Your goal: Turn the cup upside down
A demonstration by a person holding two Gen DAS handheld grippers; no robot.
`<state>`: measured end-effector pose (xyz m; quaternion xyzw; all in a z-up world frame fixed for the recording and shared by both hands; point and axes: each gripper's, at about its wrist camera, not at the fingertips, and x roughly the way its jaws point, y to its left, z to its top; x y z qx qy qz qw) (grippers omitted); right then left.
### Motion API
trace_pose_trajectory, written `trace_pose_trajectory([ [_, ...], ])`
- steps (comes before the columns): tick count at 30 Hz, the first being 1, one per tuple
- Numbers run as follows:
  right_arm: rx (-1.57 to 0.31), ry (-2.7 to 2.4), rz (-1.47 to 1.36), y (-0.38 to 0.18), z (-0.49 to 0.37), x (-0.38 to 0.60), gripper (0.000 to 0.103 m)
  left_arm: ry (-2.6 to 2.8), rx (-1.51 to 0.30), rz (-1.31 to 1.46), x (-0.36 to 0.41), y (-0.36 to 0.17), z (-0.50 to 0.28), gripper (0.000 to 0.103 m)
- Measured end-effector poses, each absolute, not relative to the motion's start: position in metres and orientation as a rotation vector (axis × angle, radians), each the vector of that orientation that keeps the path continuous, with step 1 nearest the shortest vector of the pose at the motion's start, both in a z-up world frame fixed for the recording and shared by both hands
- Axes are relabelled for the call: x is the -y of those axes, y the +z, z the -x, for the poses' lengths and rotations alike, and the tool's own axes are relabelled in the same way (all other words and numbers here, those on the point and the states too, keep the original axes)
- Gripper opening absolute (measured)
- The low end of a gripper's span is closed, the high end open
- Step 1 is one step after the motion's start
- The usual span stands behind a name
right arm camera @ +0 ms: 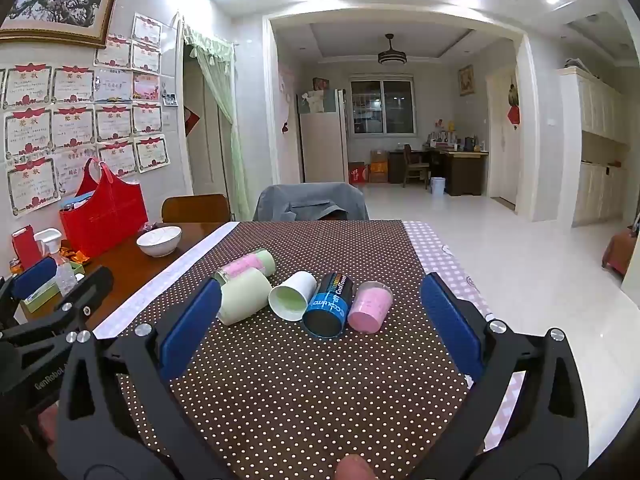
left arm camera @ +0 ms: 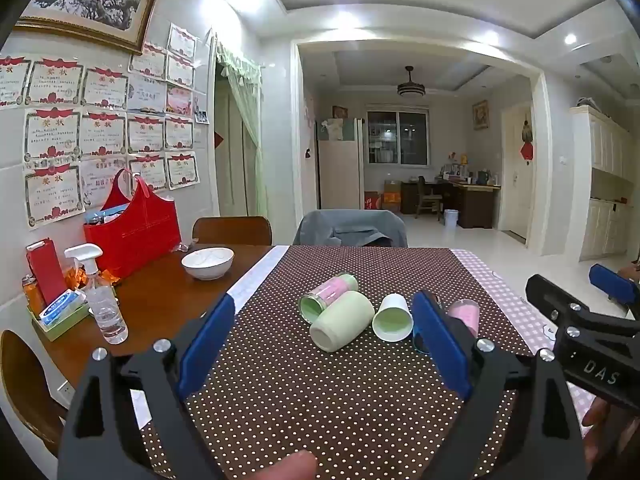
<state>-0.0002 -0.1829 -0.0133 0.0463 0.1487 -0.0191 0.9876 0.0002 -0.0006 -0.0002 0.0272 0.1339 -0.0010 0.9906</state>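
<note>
Dotted tablecloth (right arm camera: pixel 304 392), both grippers wide apart, black cup (left arm camera: pixel 420 342) half hidden behind left gripper (left arm camera: pixel 324 344)

Each view is taken from just behind its own gripper, low over the dotted tablecloth (left arm camera: pixel 320 392), looking forward along the spread fingers toward the far room. The cluster of lying cups (right arm camera: pixel 304 300) ahead of both claws is shared. The right gripper (left arm camera: pixel 592 332) is seen beside the left view's claw.
</note>
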Motion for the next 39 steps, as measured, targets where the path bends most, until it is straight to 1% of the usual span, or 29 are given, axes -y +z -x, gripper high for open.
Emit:
trace_pose_trajectory([
  [7, -0.294, -0.053, -0.09, -0.012, -0.004, 0.184, 0.097, -0.007, -0.255, -0.042, 0.001, 0.0, 0.002, 0.089],
  [10, -0.271, -0.05, -0.071, -0.01, 0.004, 0.167, 0.097, 0.015, -0.246, -0.051, -0.002, 0.003, 0.009, 0.089],
  [14, -0.262, -0.053, -0.073, -0.009, 0.003, 0.168, 0.097, 0.038, -0.225, -0.09, 0.001, 0.003, 0.01, 0.089],
  [20, -0.253, -0.064, -0.083, -0.011, 0.004, 0.18, 0.097, 0.034, -0.139, -0.051, -0.005, 0.008, 0.016, 0.089],
  [21, -0.25, -0.063, -0.083, -0.011, 0.004, 0.18, 0.097, 0.03, -0.128, -0.038, -0.007, 0.009, 0.017, 0.092],
  [22, -0.245, -0.064, -0.081, -0.011, 0.004, 0.18, 0.097, 0.019, -0.116, -0.015, -0.01, 0.01, 0.019, 0.099],
  [23, -0.24, -0.065, -0.079, -0.011, 0.004, 0.179, 0.097, 0.014, -0.111, -0.002, -0.012, 0.011, 0.02, 0.099],
  [39, -0.207, -0.069, -0.083, -0.002, 0.001, 0.177, 0.097, 0.029, -0.188, -0.002, -0.021, 0.012, 0.01, 0.099],
])
